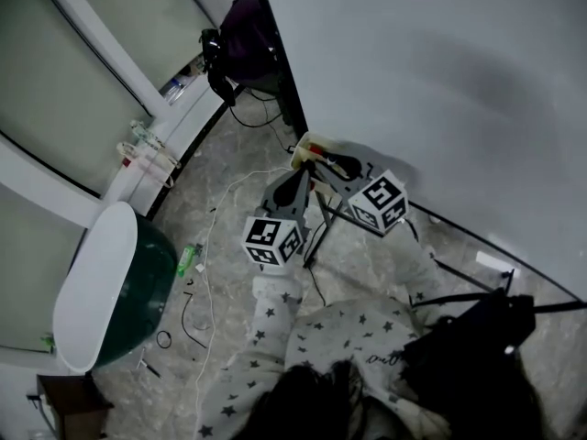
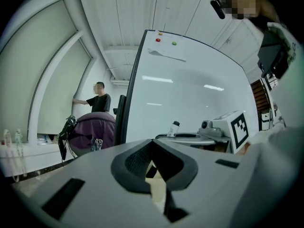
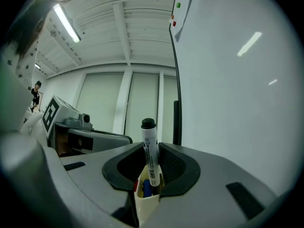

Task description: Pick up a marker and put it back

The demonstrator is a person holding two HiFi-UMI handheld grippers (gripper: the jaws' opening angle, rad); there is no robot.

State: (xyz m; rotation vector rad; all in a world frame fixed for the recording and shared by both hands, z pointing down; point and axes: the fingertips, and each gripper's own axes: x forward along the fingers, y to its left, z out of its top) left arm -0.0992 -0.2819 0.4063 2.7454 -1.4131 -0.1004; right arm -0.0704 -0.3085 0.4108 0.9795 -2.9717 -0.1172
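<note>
Marker [image 3: 150,158] stands straight up, black cap on top. Its bottom end is down in a small cream cup [image 3: 144,204] w/ a red pen [image 3: 136,184] and a blue pen [image 3: 146,189]. My right gripper [image 3: 152,146] is closed on the marker's white body, one pad on each side. All this is right by the whiteboard [image 3: 237,103].

My left gripper [image 2: 152,148] is just beside, on the left. Its tips meet, so it's closed. A cream bit [image 2: 157,186] shows in the gap behind the tips; can't tell if it's pinched.

In the head view both grippers point at the same spot by the board, above a grey floor [image 1: 229,172] w/ a white cable [image 1: 206,246].
</note>
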